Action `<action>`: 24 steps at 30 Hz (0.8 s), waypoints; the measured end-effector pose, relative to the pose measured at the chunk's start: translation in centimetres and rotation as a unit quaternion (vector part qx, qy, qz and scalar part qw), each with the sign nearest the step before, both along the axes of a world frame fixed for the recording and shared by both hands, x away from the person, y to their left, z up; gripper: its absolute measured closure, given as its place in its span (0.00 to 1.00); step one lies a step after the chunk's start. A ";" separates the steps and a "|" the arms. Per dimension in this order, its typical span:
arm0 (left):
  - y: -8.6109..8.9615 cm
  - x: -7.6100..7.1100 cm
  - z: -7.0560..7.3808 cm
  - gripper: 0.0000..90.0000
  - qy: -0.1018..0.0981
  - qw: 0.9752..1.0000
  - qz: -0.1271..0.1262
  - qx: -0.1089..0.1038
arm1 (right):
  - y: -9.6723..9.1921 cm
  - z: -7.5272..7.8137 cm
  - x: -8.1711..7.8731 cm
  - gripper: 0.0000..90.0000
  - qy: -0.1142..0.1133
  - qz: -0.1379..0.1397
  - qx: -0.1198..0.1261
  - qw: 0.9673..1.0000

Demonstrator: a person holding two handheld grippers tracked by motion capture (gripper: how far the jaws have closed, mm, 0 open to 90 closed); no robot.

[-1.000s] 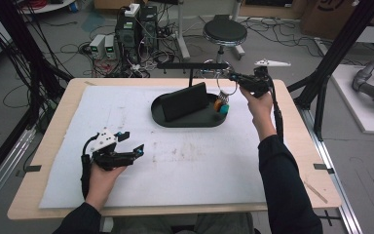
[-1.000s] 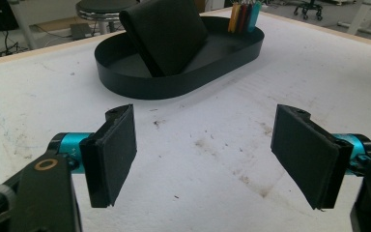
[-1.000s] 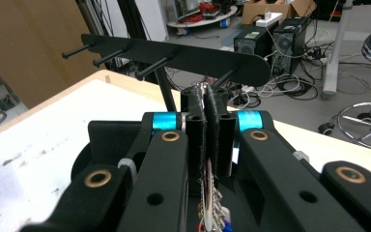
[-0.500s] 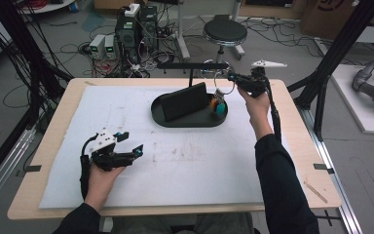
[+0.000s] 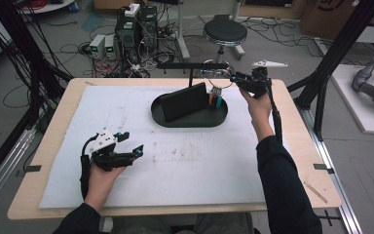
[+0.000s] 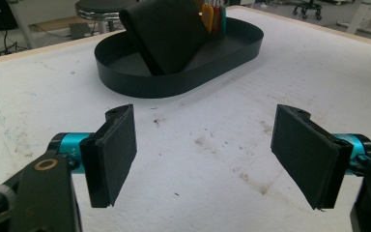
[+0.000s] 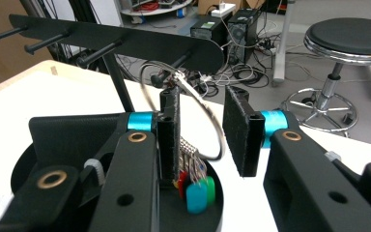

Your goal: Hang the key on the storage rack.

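I had the right gripper (image 7: pixel 200 137) up at the far edge of the desk (image 5: pixel 53 122), its fingers (image 7: pixel 170 140) spread, with the thin silver wire key ring (image 7: pixel 193 111) standing in the gap between them. The ring leaned against the inner face of one pad; the other pad stood clear of it, so nothing was clamped. From the ring hung short metal chains carrying small plastic tags, red, teal and green (image 7: pixel 196 192), which dangled below the fingers into the shallow black oval tray (image 5: pixel 175 119). Just beyond the fingertips ran the flat black rack with round pegs (image 7: pixel 116 41), and the ring's top sat right by one peg.

My read was that the ring was meant for that peg. To do it well I would have closed gently on the wire, lifted until the tags hung free, then slid the loop squarely over the peg tip before letting go. The wire was thin and slick, so a slanted grip could have let it twist.

A dark matte slab (image 6: pixel 166 34) leaned inside the tray. My left gripper (image 6: pixel 205 159) hovered low over the scuffed white mat (image 6: pixel 222 121), fingers wide apart and empty, well short of the tray.
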State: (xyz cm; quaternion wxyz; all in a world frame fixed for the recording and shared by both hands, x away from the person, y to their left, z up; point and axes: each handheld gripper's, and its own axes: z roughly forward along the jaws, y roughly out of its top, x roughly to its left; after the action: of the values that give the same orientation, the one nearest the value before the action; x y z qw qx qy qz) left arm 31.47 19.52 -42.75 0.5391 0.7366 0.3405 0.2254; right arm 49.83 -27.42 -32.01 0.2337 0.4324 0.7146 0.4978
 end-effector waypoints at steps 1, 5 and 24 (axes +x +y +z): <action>0.0 0.0 0.0 0.27 0.000 1.000 0.000 0.000 | -0.1 0.2 -0.2 0.72 -0.001 -0.003 -0.004 1.000; -0.1 0.0 0.1 0.27 -0.001 1.000 -0.001 0.000 | -0.4 0.9 -1.3 0.60 -0.009 -0.001 -0.022 1.000; 1.3 -0.4 1.1 0.27 -0.014 1.000 0.017 -0.004 | -2.3 2.4 -11.5 0.44 -0.061 0.071 -0.018 0.995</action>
State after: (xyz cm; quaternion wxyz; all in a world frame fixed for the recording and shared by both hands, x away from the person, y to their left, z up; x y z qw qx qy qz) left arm 31.10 20.80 -41.68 0.5427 0.7256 0.3463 0.2430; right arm 38.32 -29.70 -29.62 0.2484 0.3456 0.7366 0.5257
